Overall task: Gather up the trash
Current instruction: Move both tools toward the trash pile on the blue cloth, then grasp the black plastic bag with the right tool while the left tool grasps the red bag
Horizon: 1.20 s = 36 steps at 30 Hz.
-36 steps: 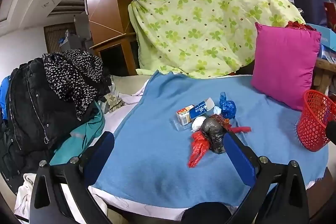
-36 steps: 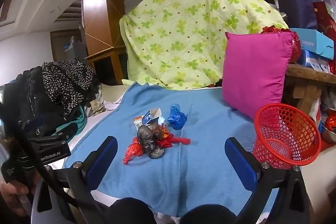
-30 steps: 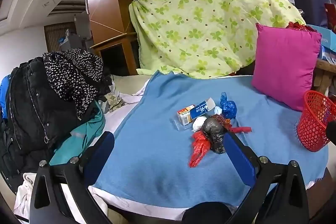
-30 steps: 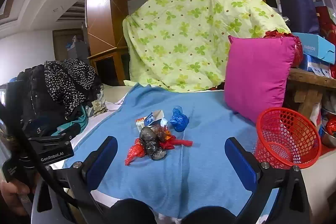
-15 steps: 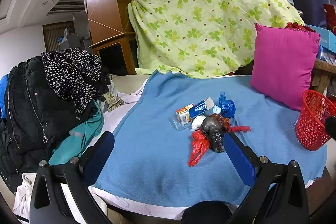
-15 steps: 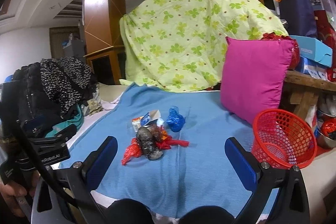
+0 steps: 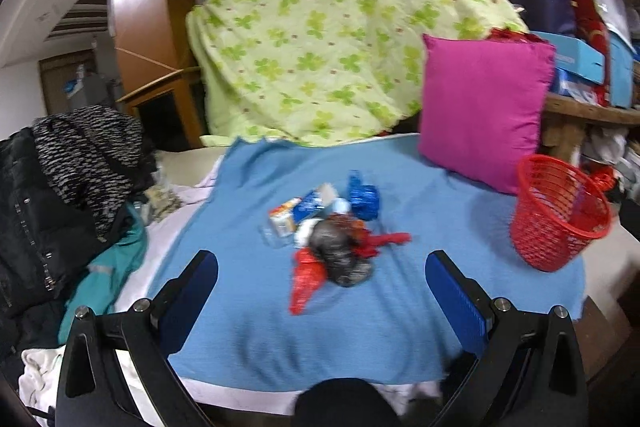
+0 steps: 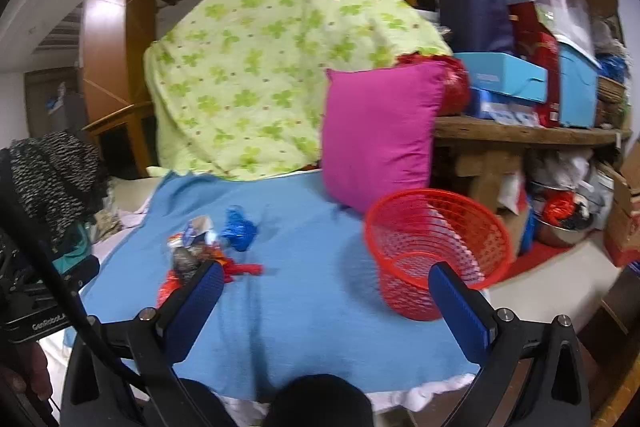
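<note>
Both grippers gape wide and empty; the trash pile (image 7: 336, 239) lies left of the red basket (image 7: 560, 215), dead ahead of the left gripper (image 7: 320, 291), the nearer one, while the right gripper (image 8: 324, 303) faces the basket.

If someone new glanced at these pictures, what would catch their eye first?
Probably the small trash pile of red, blue and dark wrappers in the middle of the blue blanket. Next, the empty red basket at the blanket's right edge, in front of the magenta pillow.

Matt blue cloth (image 7: 248, 327); red plastic mesh basket (image 8: 436, 251); crumpled trash bags (image 7: 340, 255) probably glossy plastic film, view blurred.
</note>
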Tool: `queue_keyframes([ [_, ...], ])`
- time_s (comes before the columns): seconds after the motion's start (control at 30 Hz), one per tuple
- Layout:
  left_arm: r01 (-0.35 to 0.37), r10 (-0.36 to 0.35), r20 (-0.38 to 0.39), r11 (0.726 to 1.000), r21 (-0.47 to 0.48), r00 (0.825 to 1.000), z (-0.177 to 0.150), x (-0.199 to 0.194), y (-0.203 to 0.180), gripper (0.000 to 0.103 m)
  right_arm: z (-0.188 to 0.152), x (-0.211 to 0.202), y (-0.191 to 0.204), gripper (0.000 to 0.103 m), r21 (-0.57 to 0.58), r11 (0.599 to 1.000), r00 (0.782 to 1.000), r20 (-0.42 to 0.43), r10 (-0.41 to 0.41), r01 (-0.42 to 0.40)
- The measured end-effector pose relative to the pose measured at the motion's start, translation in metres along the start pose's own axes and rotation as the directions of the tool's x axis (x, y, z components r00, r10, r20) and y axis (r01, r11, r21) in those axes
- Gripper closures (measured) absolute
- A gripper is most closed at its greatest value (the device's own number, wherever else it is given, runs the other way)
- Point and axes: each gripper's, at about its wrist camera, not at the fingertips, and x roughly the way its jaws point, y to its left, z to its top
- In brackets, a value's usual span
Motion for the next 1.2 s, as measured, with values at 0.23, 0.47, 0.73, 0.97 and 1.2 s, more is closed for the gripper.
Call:
queue_keyframes([
  [0.23,0.068,-0.068,-0.001,0.997,0.047,0.998,0.006,-0.004,-0.036,0.000,-0.002,-0.009,-0.038,0.000,0.062,0.996,0.998,-0.008,-0.066,0.066],
  [0.47,0.084,-0.084,-0.005,0.994,0.066,0.996,0.008,-0.002,-0.051,0.000,-0.003,-0.010,-0.057,0.000,0.094,0.992,0.996,0.000,-0.085,0.084],
  [0.73,0.062,-0.061,-0.030,0.998,0.033,0.998,0.005,0.016,-0.030,0.000,-0.001,0.004,-0.035,0.000,0.065,0.997,0.999,-0.007,-0.050,0.051],
  [0.97,-0.067,0.059,-0.116,0.995,-0.069,0.991,-0.016,0.069,0.050,0.000,0.012,0.062,0.025,0.000,0.004,0.992,0.988,-0.083,0.128,-0.128],
  [1.2,-0.189,0.143,-0.258,0.968,-0.162,0.955,-0.057,0.127,0.133,0.000,0.002,0.168,0.111,0.000,-0.024,0.934,0.907,-0.248,0.341,-0.358],
])
